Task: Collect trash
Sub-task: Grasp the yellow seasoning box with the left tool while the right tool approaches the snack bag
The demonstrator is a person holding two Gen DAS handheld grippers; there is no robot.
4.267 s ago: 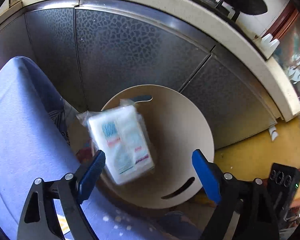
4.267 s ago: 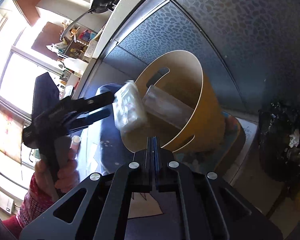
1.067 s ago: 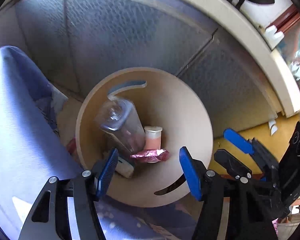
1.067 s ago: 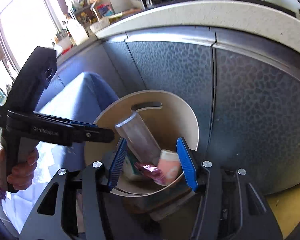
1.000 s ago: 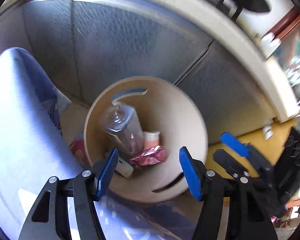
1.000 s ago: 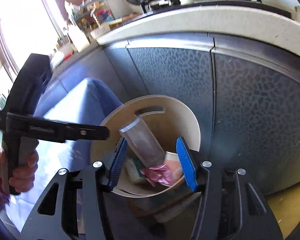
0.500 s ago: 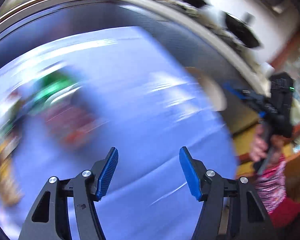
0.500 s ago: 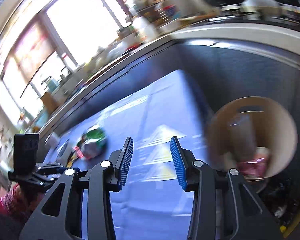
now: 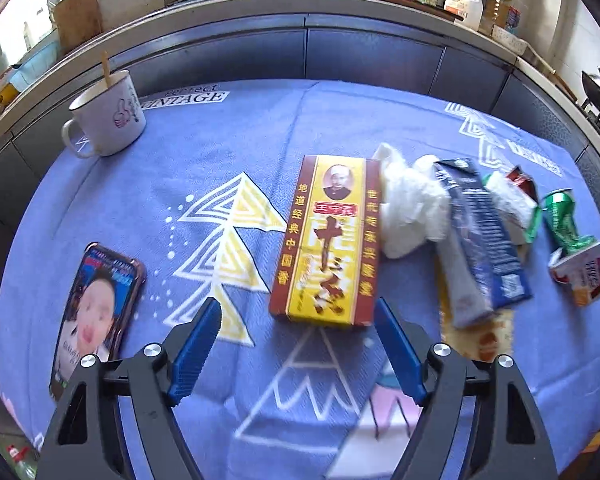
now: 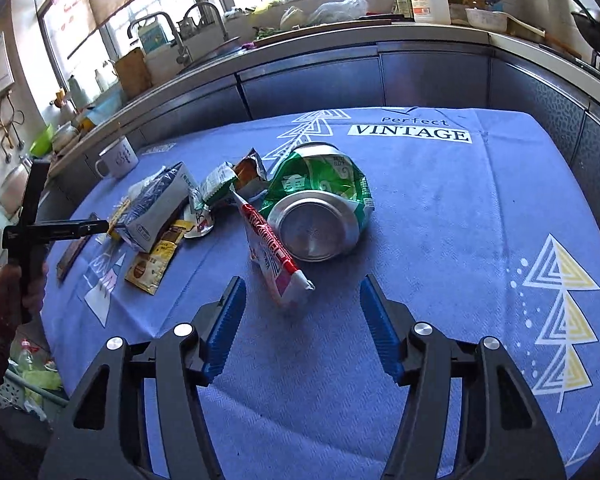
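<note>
Trash lies on a blue tablecloth (image 9: 228,152). In the left wrist view my left gripper (image 9: 298,340) is open and empty just in front of a yellow and red box (image 9: 328,240). Beside the box lie a crumpled white tissue (image 9: 412,208), a dark blue carton (image 9: 484,236) and a crushed green can (image 9: 564,220). In the right wrist view my right gripper (image 10: 302,316) is open and empty, just short of a red and white carton (image 10: 276,256) that leans on the crushed green can (image 10: 320,208).
A white mug (image 9: 108,116) with a stick stands at the far left. A phone (image 9: 96,308) lies at the near left. A yellow sachet (image 10: 154,264) and small wrappers (image 10: 236,176) lie among the trash. Kitchen counters (image 10: 340,36) run behind the table.
Both grippers have swung away from the wooden bin, where trash was dropped, back over the table. Both are still open, the right one wider.
</note>
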